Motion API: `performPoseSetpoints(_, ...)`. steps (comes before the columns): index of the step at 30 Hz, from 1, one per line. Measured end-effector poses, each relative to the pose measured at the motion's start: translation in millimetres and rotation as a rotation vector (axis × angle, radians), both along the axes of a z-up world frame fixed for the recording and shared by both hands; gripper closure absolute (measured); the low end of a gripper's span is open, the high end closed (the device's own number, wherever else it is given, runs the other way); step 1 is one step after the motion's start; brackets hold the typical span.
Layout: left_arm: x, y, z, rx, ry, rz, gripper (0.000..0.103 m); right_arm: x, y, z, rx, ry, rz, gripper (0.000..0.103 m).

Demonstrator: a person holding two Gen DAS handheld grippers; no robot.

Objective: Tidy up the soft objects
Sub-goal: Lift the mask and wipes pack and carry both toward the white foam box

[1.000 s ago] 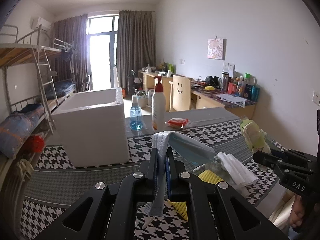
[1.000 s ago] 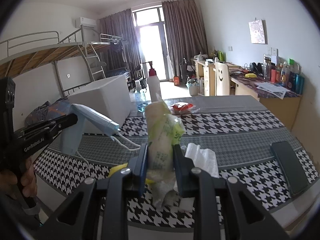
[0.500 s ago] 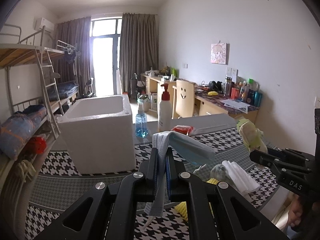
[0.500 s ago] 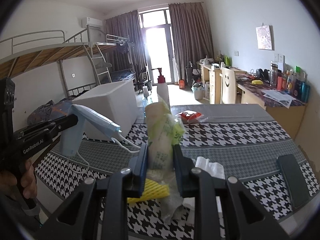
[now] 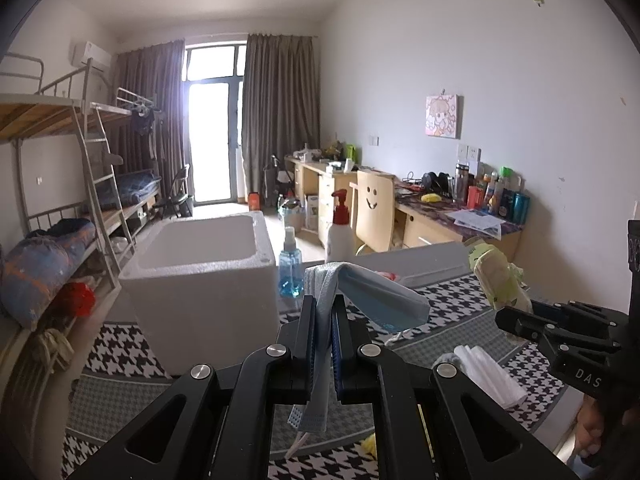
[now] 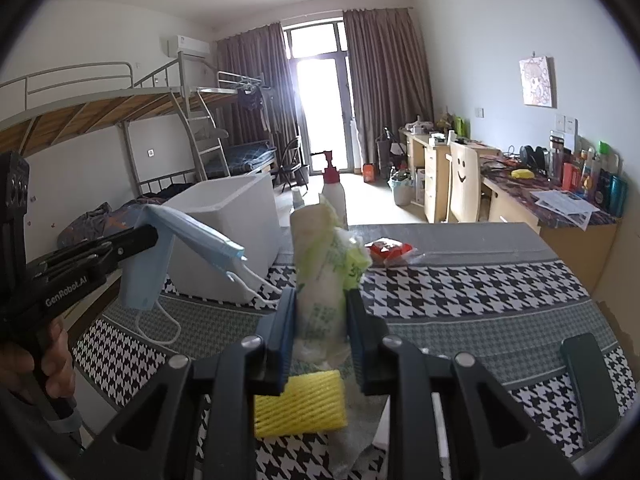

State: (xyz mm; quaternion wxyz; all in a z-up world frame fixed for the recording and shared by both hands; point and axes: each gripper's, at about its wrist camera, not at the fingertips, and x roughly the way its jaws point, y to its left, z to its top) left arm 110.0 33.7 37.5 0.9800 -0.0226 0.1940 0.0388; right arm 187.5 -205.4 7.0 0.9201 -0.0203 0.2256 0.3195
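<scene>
Jaws of left gripper (image 5: pixel 324 334) clamped flat on blue face mask (image 5: pixel 376 298), right gripper (image 6: pixel 320 330) pinching upright green-printed tissue pack (image 6: pixel 324 264), both aloft near white foam box (image 5: pixel 208 264), box mouth ahead-left, left gripper nearer it.

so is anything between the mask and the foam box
Nothing visible. The left gripper holds the mask up over the table, and the open-topped foam box sits just ahead to its left; the spray bottle stands beside the box, off that path.
</scene>
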Motion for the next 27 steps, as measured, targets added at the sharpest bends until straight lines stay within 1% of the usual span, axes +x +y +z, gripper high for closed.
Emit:
performPoseSetpoints(5,4.7,0.0,5.0,0.003,-0.005,-0.009,0.095,5.8,2.7,6.9,0.004,-0.007,-0.001,0.074)
performPoseSetpoints(9,8.6,-1.0,6.6,0.025,-0.011,-0.002,0.095,9.1,5.1,12.0,0.006,-0.013,0.000,0.074)
performPoseSetpoints(18,16.8,2.7,19.5,0.024,-0.024,-0.022,0.095,14.6,3.8,20.2,0.016,-0.028,-0.015,0.074)
performPoseSetpoints(21,19.5,3.5,24.9,0.039,-0.034,-0.008,0.095,17.5,5.0,24.6,0.023,-0.033,-0.023,0.074)
performPoseSetpoints(27,27.4,6.1,34.7,0.043,-0.041,-0.001,0.095,20.3,9.6,32.2,0.021,-0.044,-0.022,0.074)
